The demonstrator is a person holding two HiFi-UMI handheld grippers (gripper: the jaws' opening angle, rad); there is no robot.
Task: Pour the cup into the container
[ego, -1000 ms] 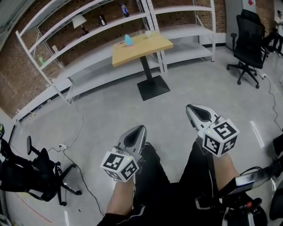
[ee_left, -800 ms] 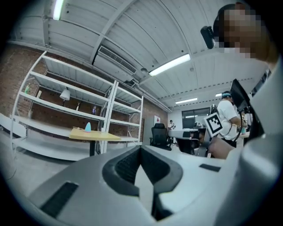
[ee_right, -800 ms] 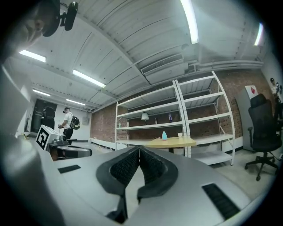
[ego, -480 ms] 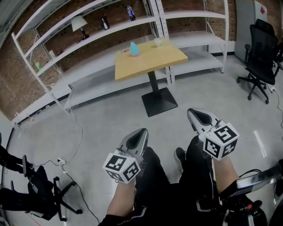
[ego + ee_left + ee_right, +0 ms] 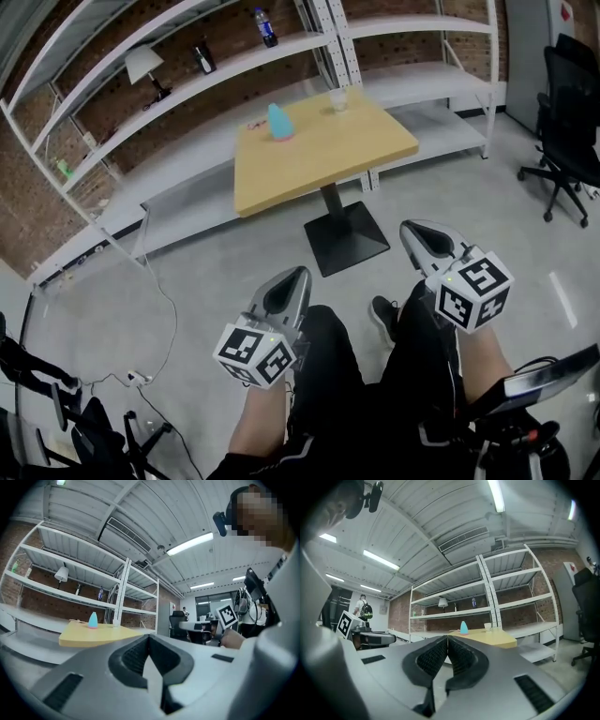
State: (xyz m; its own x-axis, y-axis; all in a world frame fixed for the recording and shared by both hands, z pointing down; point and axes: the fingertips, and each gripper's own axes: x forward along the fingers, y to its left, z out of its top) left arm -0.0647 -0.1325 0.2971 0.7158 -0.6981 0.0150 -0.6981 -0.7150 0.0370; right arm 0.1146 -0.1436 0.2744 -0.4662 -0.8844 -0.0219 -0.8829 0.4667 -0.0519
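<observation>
The left gripper has its jaws pressed together with nothing between them, as the left gripper view shows. The right gripper is the same, its ribbed pads meeting in a closed line and holding nothing. Both are held level over the grey floor, above the person's dark-trousered legs, and both are well apart from the worktop.

The worktop is a yellow wooden top on a black pedestal. The cup, pale and upright, stands near its far right corner. The teal container, a tapered upright shape, stands along the far edge toward the far left corner, apart from the cup.

Behind the worktop, white shelving runs along a brick wall and carries a lamp and a bottle. A black office chair stands at the right.
</observation>
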